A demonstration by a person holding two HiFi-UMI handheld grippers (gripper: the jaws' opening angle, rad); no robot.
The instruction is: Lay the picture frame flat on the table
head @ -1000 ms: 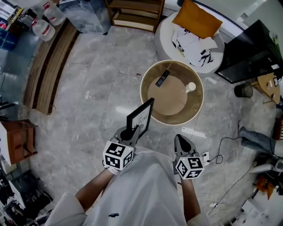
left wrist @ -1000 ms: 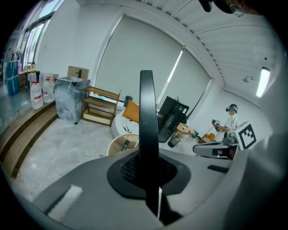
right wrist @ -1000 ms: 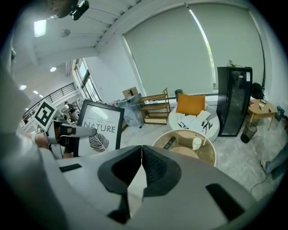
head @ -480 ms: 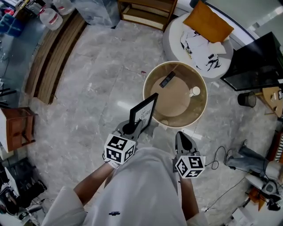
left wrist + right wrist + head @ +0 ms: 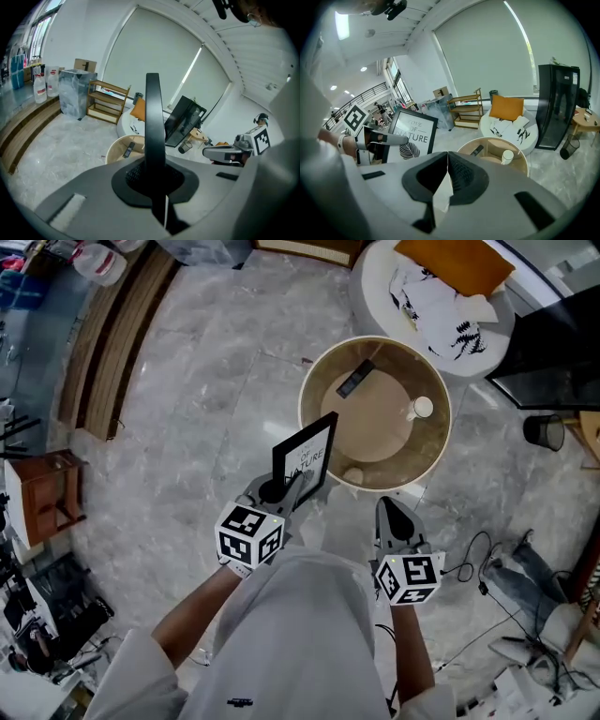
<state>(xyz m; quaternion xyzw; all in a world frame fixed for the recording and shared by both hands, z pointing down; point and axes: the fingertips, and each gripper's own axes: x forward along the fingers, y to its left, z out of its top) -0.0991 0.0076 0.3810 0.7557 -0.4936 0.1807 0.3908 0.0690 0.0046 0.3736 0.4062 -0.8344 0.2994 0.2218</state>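
left gripper (image 5: 287, 493) clamped on upright picture frame (image 5: 306, 457), by rim of round table (image 5: 306, 405), right gripper (image 5: 389, 512) closed, empty

1. The picture frame (image 5: 305, 457) now shows higher in the head view, its upper right corner reaching further across the near-left rim of the round table (image 5: 448, 418).
2. The left gripper (image 5: 283, 491) has carried the frame forward, closer to the table's rim.
3. The right gripper (image 5: 387, 507) has also come nearer the table's near rim.
4. The head view has swung forward: the table sits higher in it, the white chair (image 5: 441, 296) and its orange cushion (image 5: 455, 261) are cut by the top edge, and the wooden stool (image 5: 42, 495) has slid upward.
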